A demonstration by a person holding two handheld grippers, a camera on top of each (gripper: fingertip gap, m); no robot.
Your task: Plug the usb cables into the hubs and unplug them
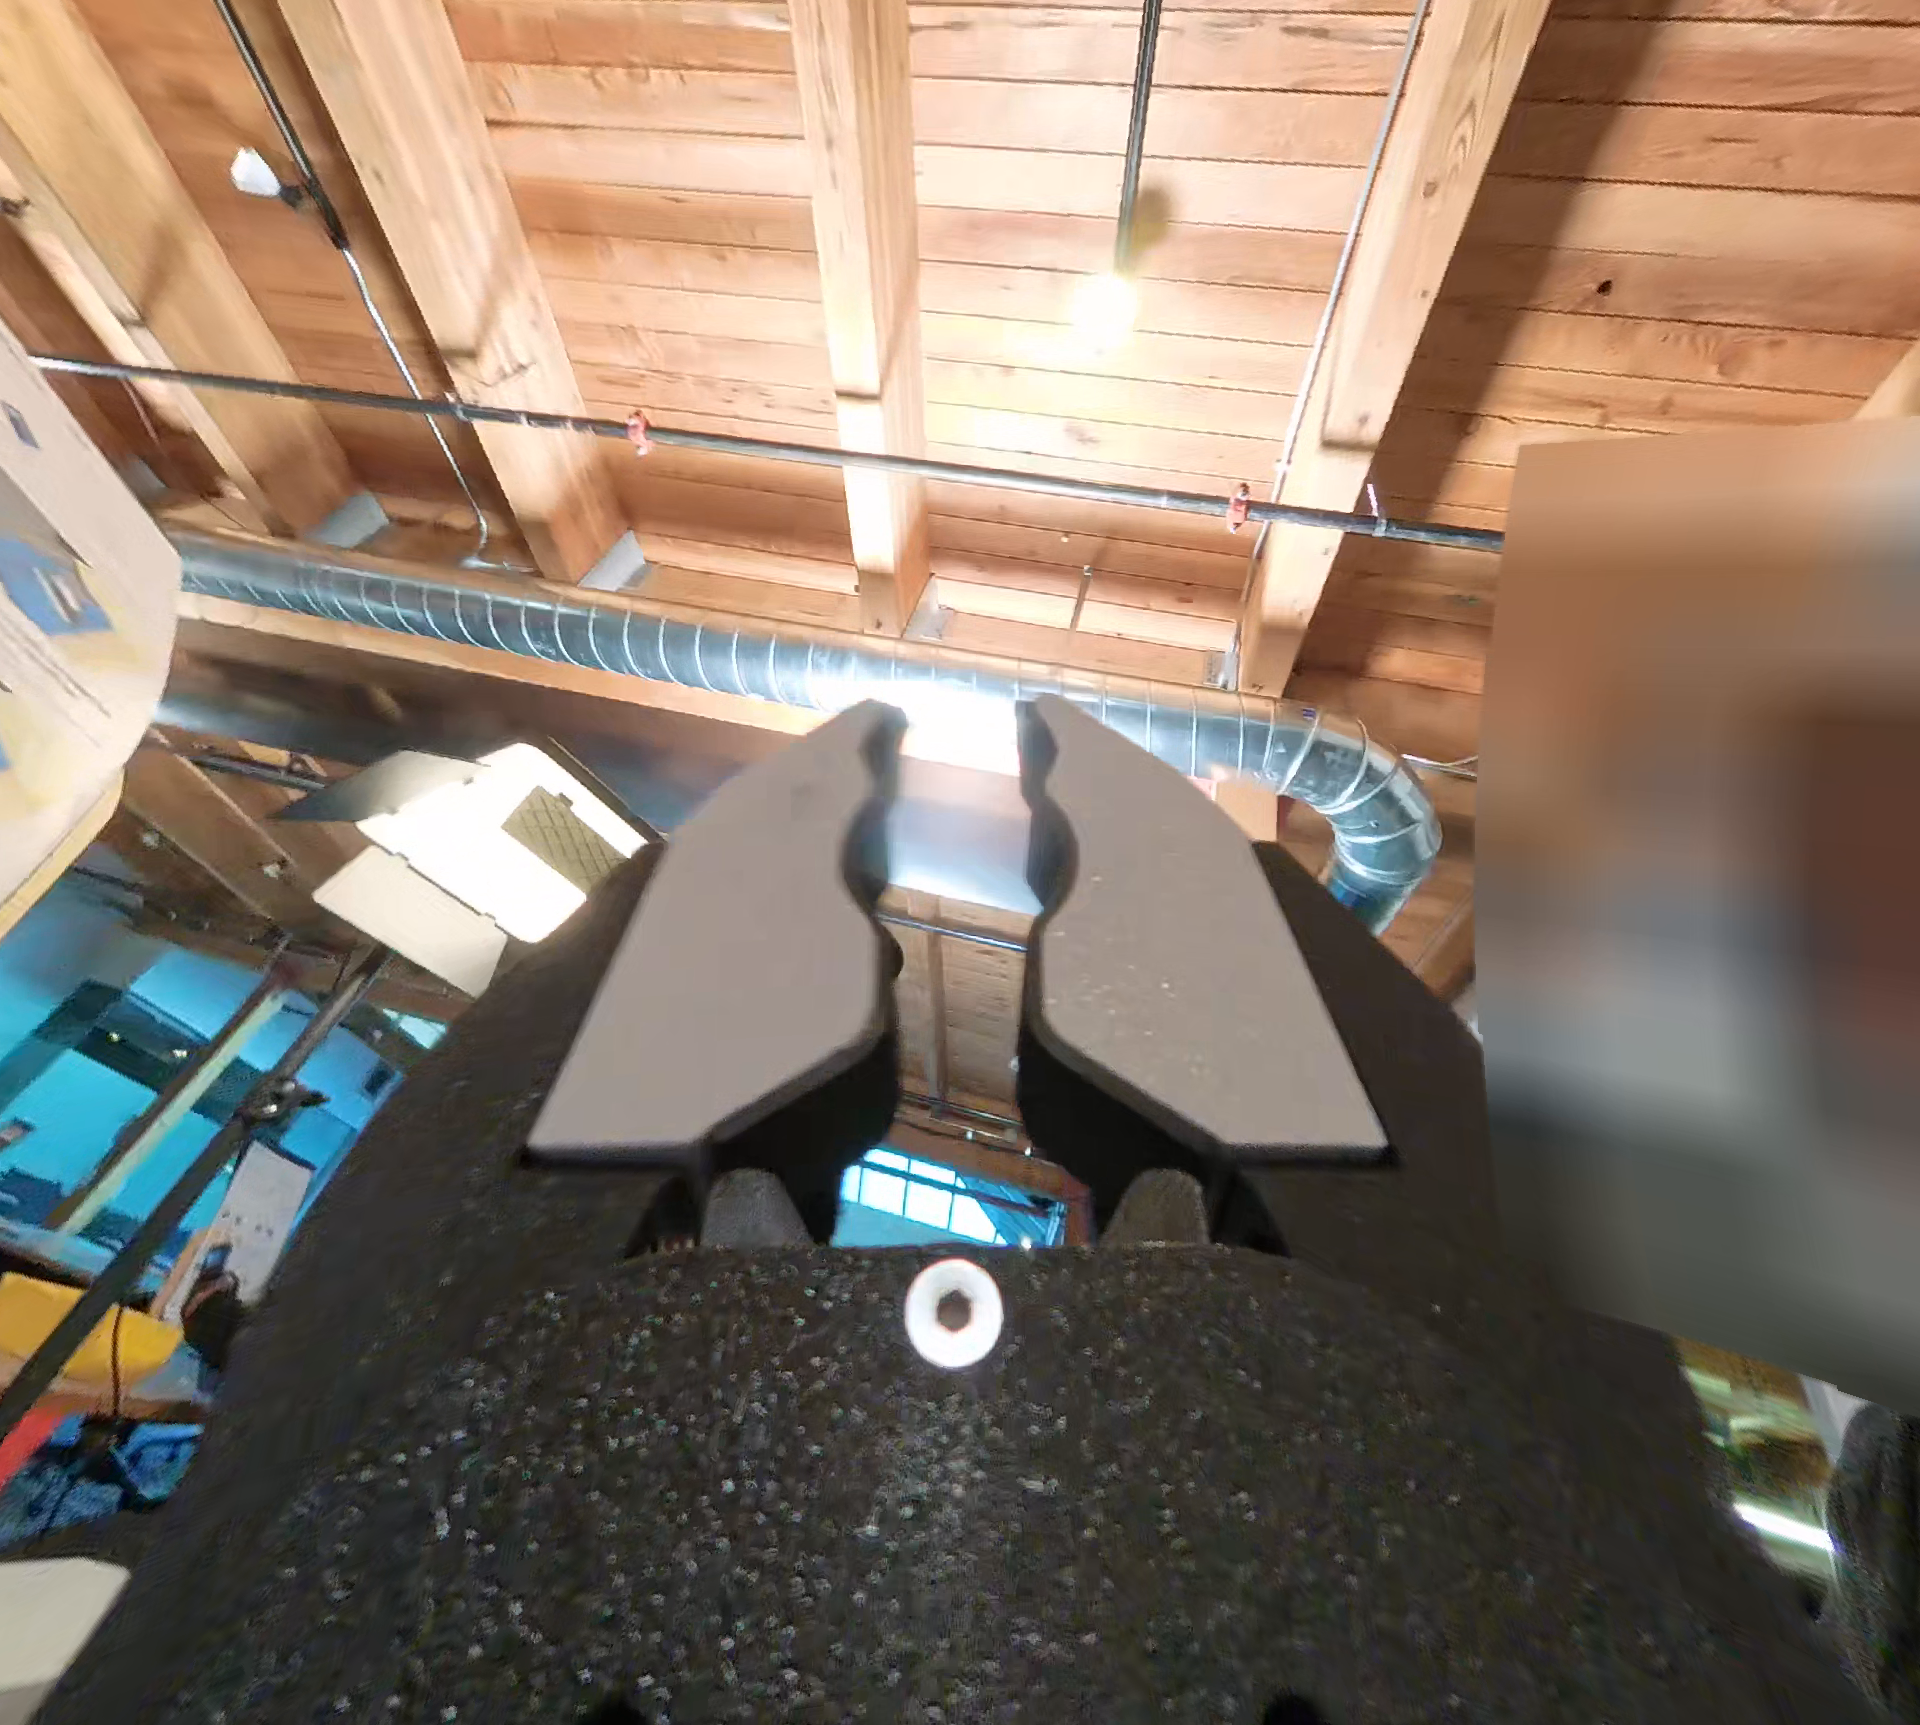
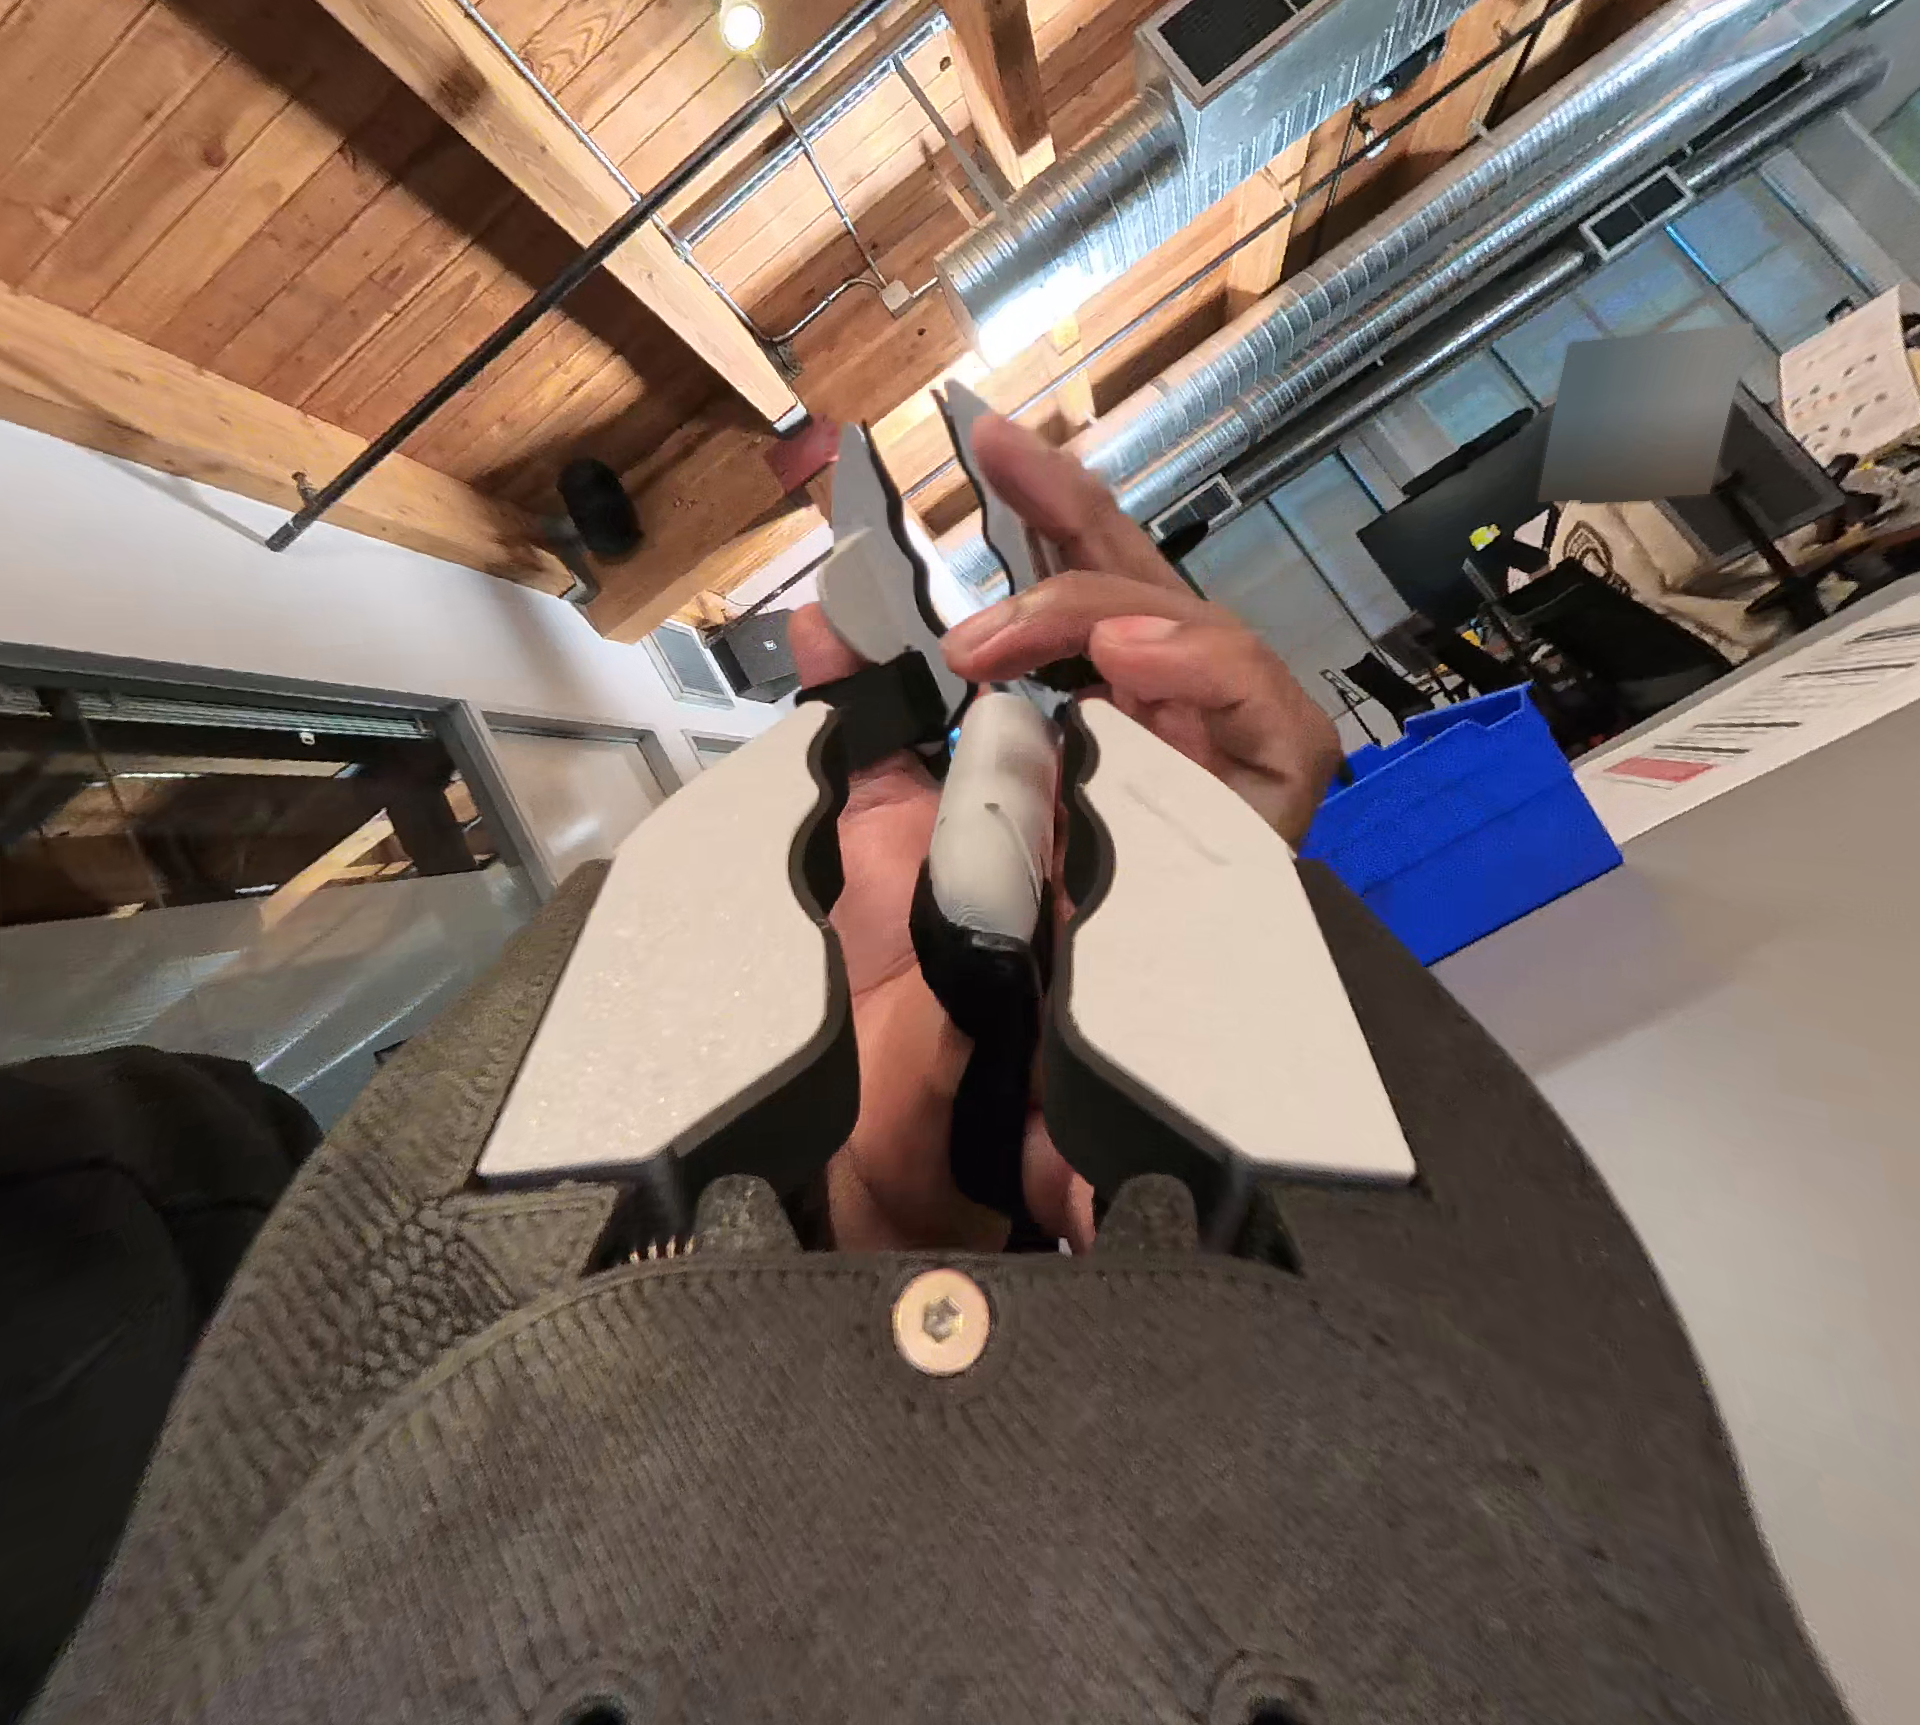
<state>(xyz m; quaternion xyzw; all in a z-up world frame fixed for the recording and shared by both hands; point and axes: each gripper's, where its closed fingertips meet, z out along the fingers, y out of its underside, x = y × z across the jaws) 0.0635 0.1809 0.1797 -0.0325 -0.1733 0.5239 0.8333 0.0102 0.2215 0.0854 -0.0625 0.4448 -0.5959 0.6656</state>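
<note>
No USB cable or hub shows in either view. My left gripper (image 1: 961,719) points up at the wooden ceiling, its jaws apart and empty. My right gripper (image 2: 956,719) also tilts upward, its jaws apart with nothing held between them. Beyond its fingers, a person's hand (image 2: 1153,667) grips the white and black handle (image 2: 987,834) of the left gripper (image 2: 906,418), which stands farther off with its fingers pointing up and slightly apart.
A blue plastic bin (image 2: 1455,834) sits on a white table (image 2: 1714,1104) at the right. A cardboard box (image 1: 73,636) hangs in at the left edge. A light panel on a stand (image 1: 468,875) and metal ducts (image 1: 727,647) are overhead. The tips of one gripper are about 12 centimetres away from the tips of the other.
</note>
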